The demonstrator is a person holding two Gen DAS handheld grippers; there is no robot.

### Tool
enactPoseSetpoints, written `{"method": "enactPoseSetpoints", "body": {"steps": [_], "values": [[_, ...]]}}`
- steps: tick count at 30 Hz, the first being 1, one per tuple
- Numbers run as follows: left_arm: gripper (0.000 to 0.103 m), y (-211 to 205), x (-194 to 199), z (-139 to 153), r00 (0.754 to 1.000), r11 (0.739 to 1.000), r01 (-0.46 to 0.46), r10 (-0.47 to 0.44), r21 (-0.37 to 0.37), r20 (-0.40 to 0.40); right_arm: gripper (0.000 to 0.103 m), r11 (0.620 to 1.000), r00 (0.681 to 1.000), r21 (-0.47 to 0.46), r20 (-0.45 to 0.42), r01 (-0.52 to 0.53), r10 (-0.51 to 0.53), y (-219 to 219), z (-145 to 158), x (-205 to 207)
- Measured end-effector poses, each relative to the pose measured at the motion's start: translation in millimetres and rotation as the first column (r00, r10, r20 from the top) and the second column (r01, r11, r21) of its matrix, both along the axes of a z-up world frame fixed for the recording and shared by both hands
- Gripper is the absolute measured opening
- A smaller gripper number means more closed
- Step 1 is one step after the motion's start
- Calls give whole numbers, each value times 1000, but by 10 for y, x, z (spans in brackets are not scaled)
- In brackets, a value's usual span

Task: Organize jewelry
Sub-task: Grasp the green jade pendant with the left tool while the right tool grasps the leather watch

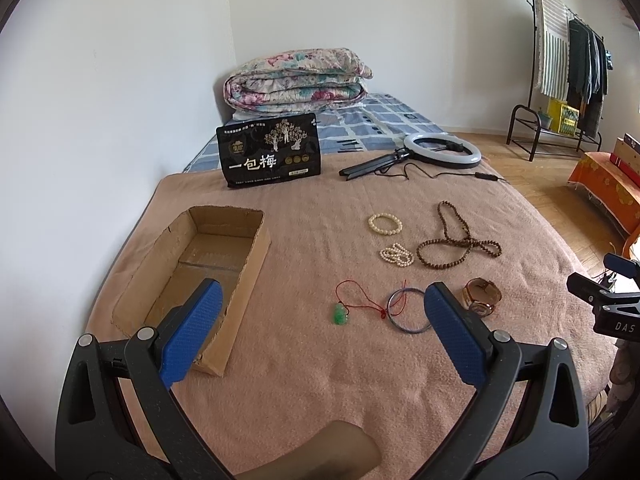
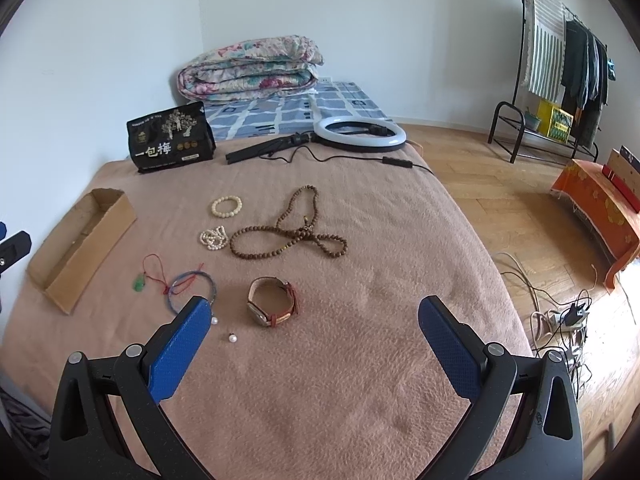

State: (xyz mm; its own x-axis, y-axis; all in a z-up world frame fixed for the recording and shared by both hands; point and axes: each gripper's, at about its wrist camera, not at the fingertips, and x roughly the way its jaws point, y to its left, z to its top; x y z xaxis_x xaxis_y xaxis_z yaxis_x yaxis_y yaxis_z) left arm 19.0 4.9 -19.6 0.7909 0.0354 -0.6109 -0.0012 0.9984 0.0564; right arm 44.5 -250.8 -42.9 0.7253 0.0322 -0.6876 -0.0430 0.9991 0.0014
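Here, both the left gripper (image 1: 322, 312) and the right gripper (image 2: 314, 320) hover spread wide and empty over the fuzzy pink blanket (image 2: 360, 380). Nearest lie two loose pearls (image 2: 232, 337), small and prone to roll. The stiff watch (image 2: 273, 301) looks easy to pinch by its leather band. Beyond, the thin bangle (image 2: 192, 292) and corded jade pendant (image 1: 340, 315) sit flat; limp brown beads (image 2: 288, 226) would drape. The cardboard box (image 1: 200, 276) lies toward the blanket's left edge.
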Motion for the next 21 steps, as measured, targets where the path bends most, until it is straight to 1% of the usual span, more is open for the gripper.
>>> {"method": "enactPoseSetpoints", "body": {"steps": [5, 11, 14, 17, 18, 19, 21], "values": [[102, 33, 88, -88, 999, 1000, -7, 7, 12, -34, 103, 1000, 1000, 2, -28, -4, 4, -18, -63, 74], [102, 60, 179, -240, 997, 1000, 8, -7, 21, -81, 103, 1000, 998, -1, -61, 6, -6, -111, -158, 147], [102, 35, 221, -326, 993, 999, 36, -34, 18, -109, 103, 1000, 996, 10, -86, 4, -3, -165, -221, 198], [102, -2, 285, -430, 985, 998, 67, -66, 2, -157, 103, 1000, 992, 13, -123, -11, 12, -182, -294, 262], [100, -13, 309, -462, 981, 997, 78, -80, -15, -179, 103, 1000, 991, 12, -133, -17, 19, -187, -318, 282], [92, -9, 343, -498, 975, 996, 81, -87, -38, -202, 103, 1000, 989, 11, -144, -25, 27, -183, -335, 306], [89, -8, 396, -567, 968, 995, 79, -93, -67, -235, 103, 999, 986, 9, -161, -37, 38, -181, -365, 355]]}}
